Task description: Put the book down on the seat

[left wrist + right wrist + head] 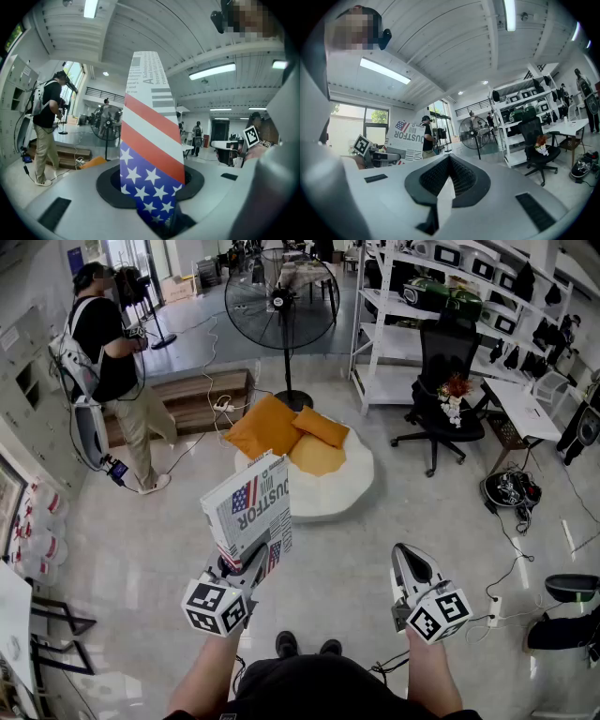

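Left gripper view shows claw [157, 206] pinching book [149, 150]; head view adds seat [330, 491]

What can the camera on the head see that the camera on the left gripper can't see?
Only the head view shows the whole round white padded seat on the floor, the person's own black shoes, and the left gripper from outside, its fingers shut on the thin book with a stars-and-stripes cover. Only the left gripper view shows the white slatted ceiling and its long bright lights. Both show that book, the big black standing fan and the person in a black shirt.
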Action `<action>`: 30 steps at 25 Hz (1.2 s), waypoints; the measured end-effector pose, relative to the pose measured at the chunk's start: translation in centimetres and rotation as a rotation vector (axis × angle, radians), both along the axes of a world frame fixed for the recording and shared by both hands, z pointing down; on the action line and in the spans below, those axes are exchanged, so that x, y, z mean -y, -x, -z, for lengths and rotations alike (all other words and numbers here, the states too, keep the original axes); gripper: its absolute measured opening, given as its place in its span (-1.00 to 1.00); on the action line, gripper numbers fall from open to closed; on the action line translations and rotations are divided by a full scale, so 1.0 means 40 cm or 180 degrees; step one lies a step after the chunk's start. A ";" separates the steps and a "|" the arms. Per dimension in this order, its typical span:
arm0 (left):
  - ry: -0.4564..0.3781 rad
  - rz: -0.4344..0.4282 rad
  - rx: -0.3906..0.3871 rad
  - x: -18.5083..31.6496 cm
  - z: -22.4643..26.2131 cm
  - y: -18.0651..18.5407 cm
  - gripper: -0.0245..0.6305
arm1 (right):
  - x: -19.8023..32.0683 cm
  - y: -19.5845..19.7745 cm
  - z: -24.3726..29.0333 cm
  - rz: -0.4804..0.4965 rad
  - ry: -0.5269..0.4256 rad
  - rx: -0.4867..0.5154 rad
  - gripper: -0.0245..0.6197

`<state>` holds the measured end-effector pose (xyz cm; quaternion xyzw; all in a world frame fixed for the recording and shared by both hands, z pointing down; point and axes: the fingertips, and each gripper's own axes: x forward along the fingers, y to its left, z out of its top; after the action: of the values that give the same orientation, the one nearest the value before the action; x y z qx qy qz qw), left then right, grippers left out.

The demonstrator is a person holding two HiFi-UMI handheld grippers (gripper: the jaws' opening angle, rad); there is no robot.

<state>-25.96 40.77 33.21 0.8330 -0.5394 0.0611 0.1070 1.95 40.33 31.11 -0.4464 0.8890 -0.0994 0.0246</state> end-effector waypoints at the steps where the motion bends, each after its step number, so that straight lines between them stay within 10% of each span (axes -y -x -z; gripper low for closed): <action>1: 0.0001 -0.0002 -0.0004 -0.002 0.000 -0.003 -0.44 | -0.004 -0.007 -0.002 -0.0006 0.0002 0.0005 -0.88; 30: 0.0131 -0.0244 0.0102 0.009 -0.016 -0.276 -0.44 | -0.073 -0.253 -0.075 -0.0017 0.0202 0.0239 -0.88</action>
<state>-14.90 40.40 33.85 0.8495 -0.5075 0.0895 0.1130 12.06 43.24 34.11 -0.4453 0.8826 -0.1441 0.0440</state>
